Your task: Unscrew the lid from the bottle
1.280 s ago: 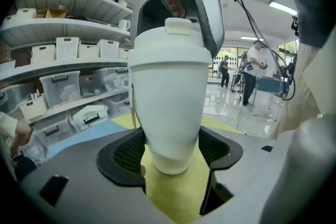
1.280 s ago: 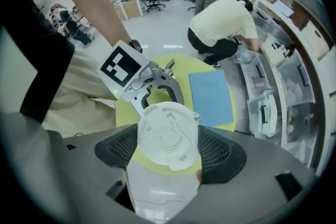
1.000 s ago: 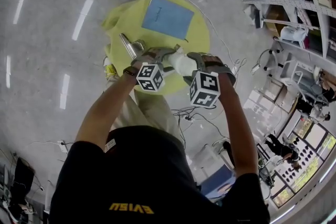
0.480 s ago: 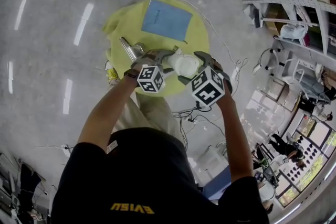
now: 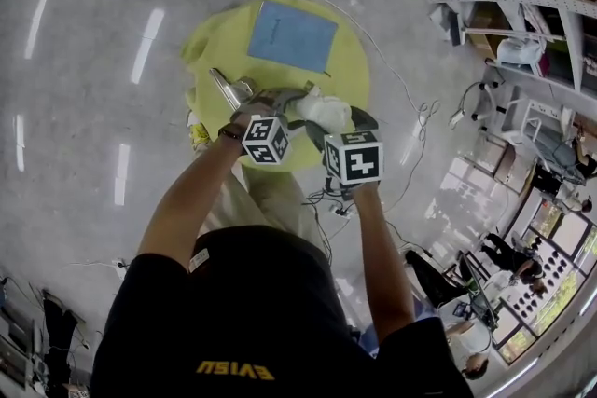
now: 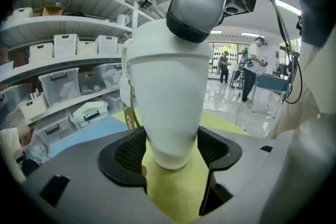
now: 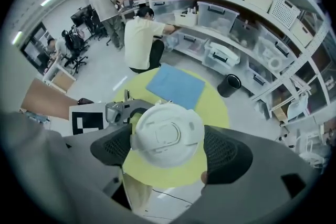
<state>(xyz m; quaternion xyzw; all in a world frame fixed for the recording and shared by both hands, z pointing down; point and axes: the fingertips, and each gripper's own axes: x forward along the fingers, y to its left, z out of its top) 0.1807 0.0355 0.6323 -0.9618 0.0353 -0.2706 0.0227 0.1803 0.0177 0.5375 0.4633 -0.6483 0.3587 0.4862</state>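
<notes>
Left gripper point(image 6: 170, 150) tilted slightly down, jaws clamped on bottle point(image 6: 168, 86) base. Right gripper point(image 7: 168, 148) points steeply down, jaws just been opening, lid point(image 7: 167, 134) between them.

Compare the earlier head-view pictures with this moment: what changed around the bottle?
The right tongs rolled about the lid, and the forearm behind them swung inward toward the person's middle. Their jaws have just been opening; the lid sits between them, pads loose. Unchanged: the left tongs still clamp the lower body of the white bottle over the yellow table.
</notes>
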